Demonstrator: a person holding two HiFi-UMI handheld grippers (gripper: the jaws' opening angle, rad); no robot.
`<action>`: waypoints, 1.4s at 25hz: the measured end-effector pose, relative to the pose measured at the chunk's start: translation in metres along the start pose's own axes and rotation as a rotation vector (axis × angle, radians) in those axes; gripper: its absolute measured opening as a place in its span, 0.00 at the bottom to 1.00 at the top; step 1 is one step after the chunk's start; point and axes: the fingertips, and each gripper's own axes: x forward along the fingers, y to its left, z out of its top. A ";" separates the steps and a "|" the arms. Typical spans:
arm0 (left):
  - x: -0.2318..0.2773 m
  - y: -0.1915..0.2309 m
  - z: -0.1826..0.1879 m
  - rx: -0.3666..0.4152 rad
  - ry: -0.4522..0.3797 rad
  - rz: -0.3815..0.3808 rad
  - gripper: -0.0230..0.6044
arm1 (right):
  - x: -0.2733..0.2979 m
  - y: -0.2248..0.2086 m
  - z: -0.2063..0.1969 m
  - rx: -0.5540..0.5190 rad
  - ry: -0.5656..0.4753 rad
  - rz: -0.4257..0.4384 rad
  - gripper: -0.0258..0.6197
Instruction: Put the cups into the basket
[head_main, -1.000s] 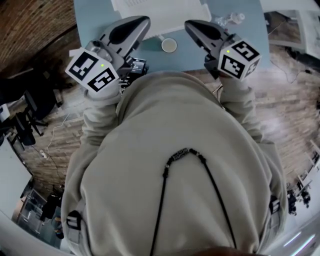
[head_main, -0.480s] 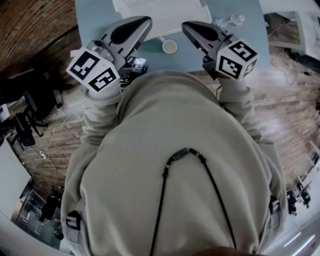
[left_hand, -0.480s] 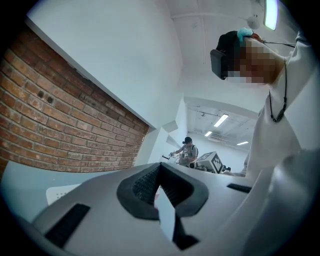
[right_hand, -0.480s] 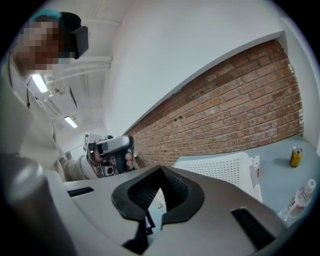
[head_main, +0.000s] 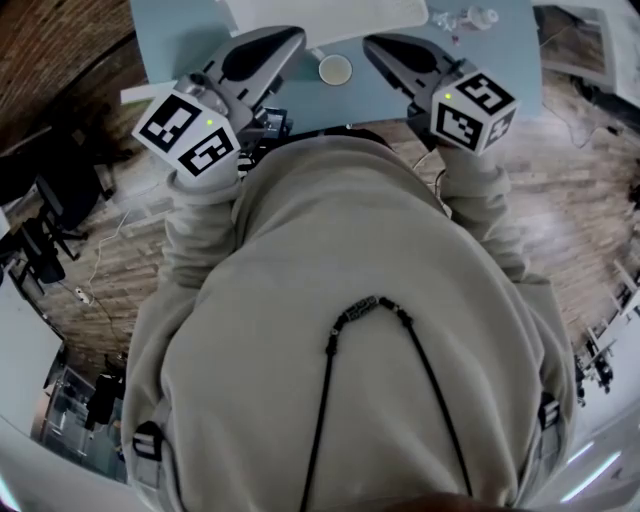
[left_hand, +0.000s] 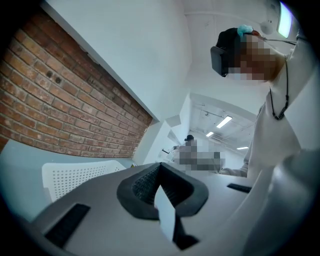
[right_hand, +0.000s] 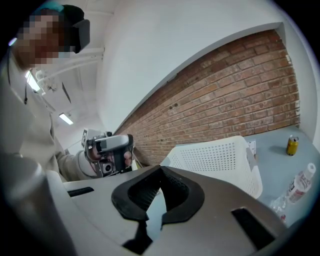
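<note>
Cup (head_main: 335, 69) stands upright on the blue table (head_main: 170, 30), just outside the white basket (head_main: 330, 10) (its near wall), unmoved since a second ago. Left gripper (head_main: 288, 40) and right gripper (head_main: 378, 46), both clenched and empty, have dropped slightly, short of the basket.

I make out a white perforated plastic basket (right_hand: 220, 160), a smooth matt blue-grey table (head_main: 170, 25), a rough red brick wall (right_hand: 235, 95), a worn wood-plank floor (head_main: 580, 200) and a soft beige cloth sweatshirt (head_main: 350, 300).
</note>
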 end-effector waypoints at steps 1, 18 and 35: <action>0.001 0.002 -0.005 -0.013 0.007 0.001 0.03 | 0.001 -0.003 -0.006 0.005 0.014 -0.003 0.06; -0.004 0.031 -0.064 -0.130 0.060 0.061 0.03 | 0.029 -0.047 -0.087 -0.021 0.221 -0.042 0.06; -0.041 0.061 -0.097 -0.162 0.068 0.137 0.03 | 0.086 -0.052 -0.182 -0.023 0.474 0.023 0.53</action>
